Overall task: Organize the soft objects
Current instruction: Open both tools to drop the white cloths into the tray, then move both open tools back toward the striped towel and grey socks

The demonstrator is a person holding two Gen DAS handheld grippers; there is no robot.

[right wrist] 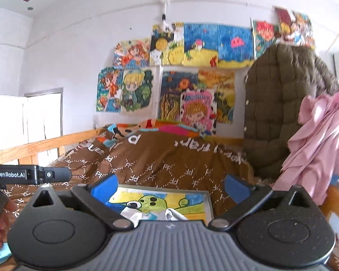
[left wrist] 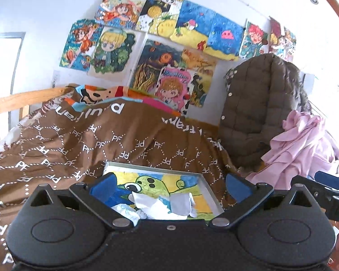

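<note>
Left: wooden bed rail [left wrist: 22,99] along the edge, brown "PF"-print blanket [left wrist: 79,140] spread over the bed. Left gripper [left wrist: 169,186] has its fingers [left wrist: 104,185] spread wide, nothing between them. Right gripper [right wrist: 169,186] is the same: fingers [right wrist: 101,187] wide, empty.

Centre, just past both grippers: a framed cartoon picture [left wrist: 201,180] lies flat on the blanket, and the white soft cloth [left wrist: 165,205] sits crumpled on its near part, touching neither gripper. In the right wrist view only part of that white cloth [right wrist: 147,214] shows above the gripper body.

Wall behind: a cluster of colourful drawings [left wrist: 160,52].

Right: an olive quilted jacket [left wrist: 260,113] stands upright at the bed's far end, with a pink garment [left wrist: 300,144] bunched just beside it, overlapping its lower right edge.
</note>
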